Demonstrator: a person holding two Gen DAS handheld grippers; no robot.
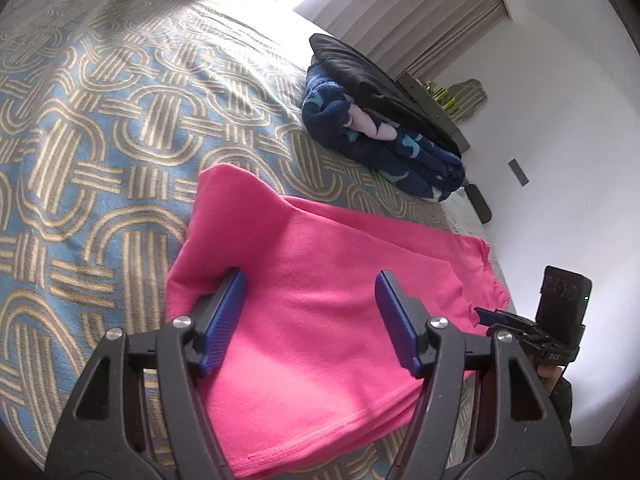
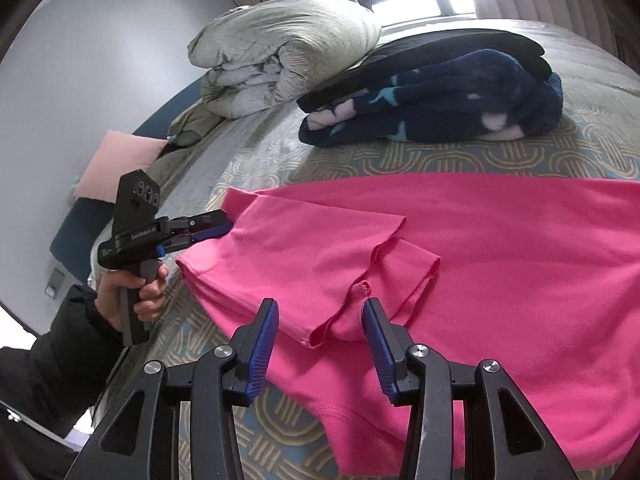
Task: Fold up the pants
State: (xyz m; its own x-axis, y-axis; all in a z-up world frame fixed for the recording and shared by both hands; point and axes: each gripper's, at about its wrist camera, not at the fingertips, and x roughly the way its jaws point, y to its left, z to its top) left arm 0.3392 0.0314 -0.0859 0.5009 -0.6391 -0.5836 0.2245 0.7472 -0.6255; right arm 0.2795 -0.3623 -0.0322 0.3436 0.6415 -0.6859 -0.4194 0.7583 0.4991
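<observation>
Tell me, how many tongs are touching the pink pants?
None are gripping them. 2 tongs are there: the left tongs hover open over the pink pants, and the right tongs hang open near the leg ends. Light touching can't be ruled out.

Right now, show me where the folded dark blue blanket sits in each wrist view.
Left wrist view: the dark blue blanket lies upper right, beyond the pink pants.
Right wrist view: the blanket lies top center-right, beyond the pants.
Shared landmark: the black garment on top of it.

Pink pants (image 2: pixel 500 264) lying flat on patterned bedspread, partly folded, leg ends (image 2: pixel 320 256) doubled over onto body
</observation>
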